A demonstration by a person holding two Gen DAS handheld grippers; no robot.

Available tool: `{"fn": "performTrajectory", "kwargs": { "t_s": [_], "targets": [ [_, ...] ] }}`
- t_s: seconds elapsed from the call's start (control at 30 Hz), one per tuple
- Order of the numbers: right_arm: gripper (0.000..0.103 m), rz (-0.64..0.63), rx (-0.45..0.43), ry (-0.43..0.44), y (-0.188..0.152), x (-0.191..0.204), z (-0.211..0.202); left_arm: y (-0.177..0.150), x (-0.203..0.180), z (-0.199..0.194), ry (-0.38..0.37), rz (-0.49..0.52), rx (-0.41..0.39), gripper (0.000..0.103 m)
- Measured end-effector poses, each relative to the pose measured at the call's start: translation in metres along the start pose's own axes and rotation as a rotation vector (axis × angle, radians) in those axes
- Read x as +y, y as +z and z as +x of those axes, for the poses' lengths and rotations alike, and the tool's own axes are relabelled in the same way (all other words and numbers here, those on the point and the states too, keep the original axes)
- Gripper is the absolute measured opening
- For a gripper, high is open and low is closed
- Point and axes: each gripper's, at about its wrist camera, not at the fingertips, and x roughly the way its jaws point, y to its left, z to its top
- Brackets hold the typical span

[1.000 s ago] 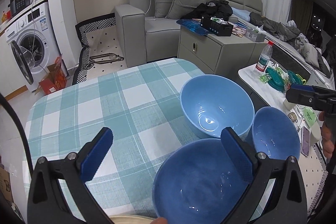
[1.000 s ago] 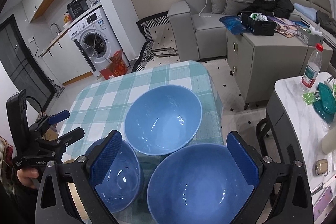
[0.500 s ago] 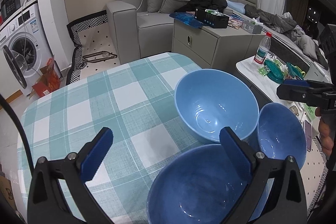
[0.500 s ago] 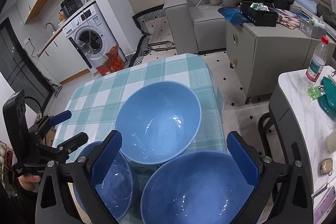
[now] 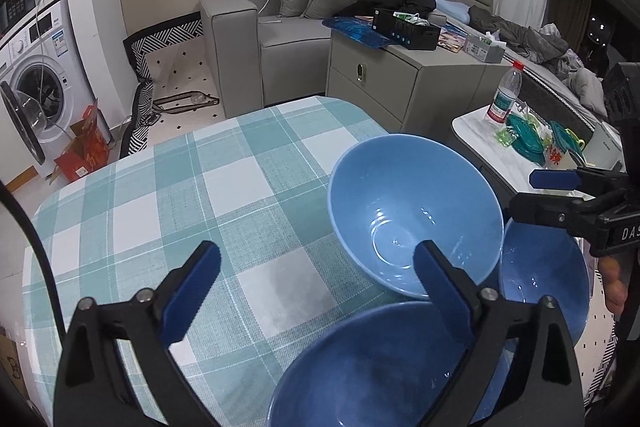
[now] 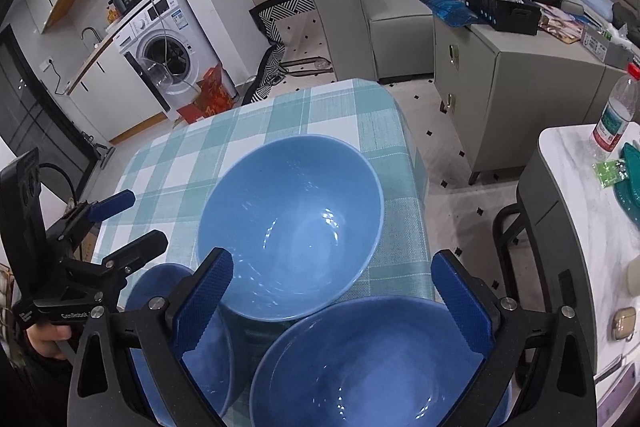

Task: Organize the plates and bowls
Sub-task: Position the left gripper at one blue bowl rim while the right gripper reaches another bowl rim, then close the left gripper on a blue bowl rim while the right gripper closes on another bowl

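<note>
Blue bowls crowd the checked table [image 5: 168, 211] under two wide, empty claws, the left [image 5: 316, 279] just narrowing over the near bowl [image 5: 360, 379], the right [image 6: 332, 291] above the big bowl [image 6: 292, 219]; touching rims risk knocks.

Both cameras ride on the grippers and look steeply down along their fingers at the table [image 5: 168, 211] — close above the three bowls. The left view sits over the table's left part, the right gripper [image 5: 560, 195] showing at its right edge. The right view hangs over the right corner — the left gripper [image 6: 120, 223] at its left edge. Both share the big bowl [image 5: 412, 211] [image 6: 292, 219], sofa [image 5: 256, 23] and washer [image 6: 168, 55].
</note>
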Motion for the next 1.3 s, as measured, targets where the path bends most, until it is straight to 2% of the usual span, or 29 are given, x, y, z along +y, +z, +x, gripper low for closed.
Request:
{"fn": "performTrajectory", "kwargs": {
  "t_s": [0.23,0.3,0.53,1.0,1.3],
  "targets": [
    [0.092,0.030,0.055,0.013,0.001,-0.011,0.024,0.002,-0.008,0.014,-0.019,0.003,0.023,0.086],
    [0.084,0.038,0.067,0.012,0.001,-0.013,0.030,0.002,-0.010,0.019,-0.010,0.006,0.037,0.077],
    [0.075,0.031,0.067,0.021,0.002,-0.014,0.036,0.002,-0.015,0.028,-0.026,0.016,0.067,0.062],
    [0.051,0.024,0.087,0.011,0.001,-0.015,0.045,0.001,-0.017,0.039,-0.058,0.016,0.099,0.031],
    [0.033,0.001,0.090,0.002,-0.002,-0.012,0.048,0.000,-0.024,0.041,-0.062,0.043,0.104,0.028]
  ]
}}
